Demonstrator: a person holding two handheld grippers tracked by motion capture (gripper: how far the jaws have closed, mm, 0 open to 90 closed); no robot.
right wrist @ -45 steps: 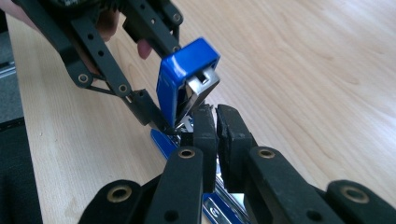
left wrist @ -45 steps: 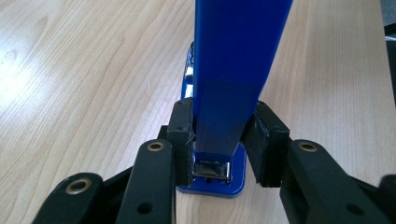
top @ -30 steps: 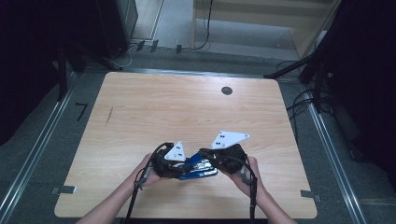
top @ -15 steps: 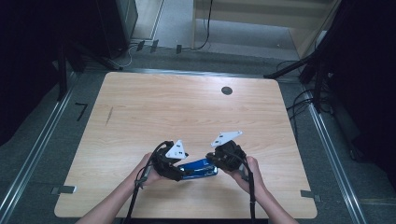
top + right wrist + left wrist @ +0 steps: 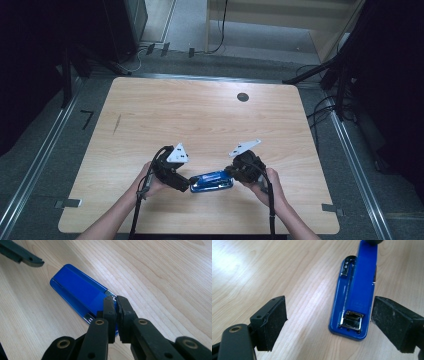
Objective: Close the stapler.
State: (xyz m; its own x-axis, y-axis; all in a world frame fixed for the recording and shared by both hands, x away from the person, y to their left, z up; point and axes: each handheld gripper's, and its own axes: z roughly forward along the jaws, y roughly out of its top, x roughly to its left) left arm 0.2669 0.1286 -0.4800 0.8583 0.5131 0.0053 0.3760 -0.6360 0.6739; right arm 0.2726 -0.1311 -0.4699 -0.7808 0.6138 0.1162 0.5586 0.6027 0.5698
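the blue stapler [image 5: 212, 181] lies low centre on the table [image 5: 200, 120]. the left gripper [image 5: 329, 323] has just been opening, pads clear of it. the right gripper [image 5: 116, 305] is closed at its end.

My left gripper [image 5: 329, 322] has just been opening: its jaws, closed on the near end of the blue stapler [image 5: 212, 181] a second ago, now stand wide on either side of it without touching, and the hand sits slightly farther left. My right gripper [image 5: 116, 302] is lower than before, its grey plate [image 5: 244, 147] tilted steeper, and the stapler now lies on the table [image 5: 200, 120].
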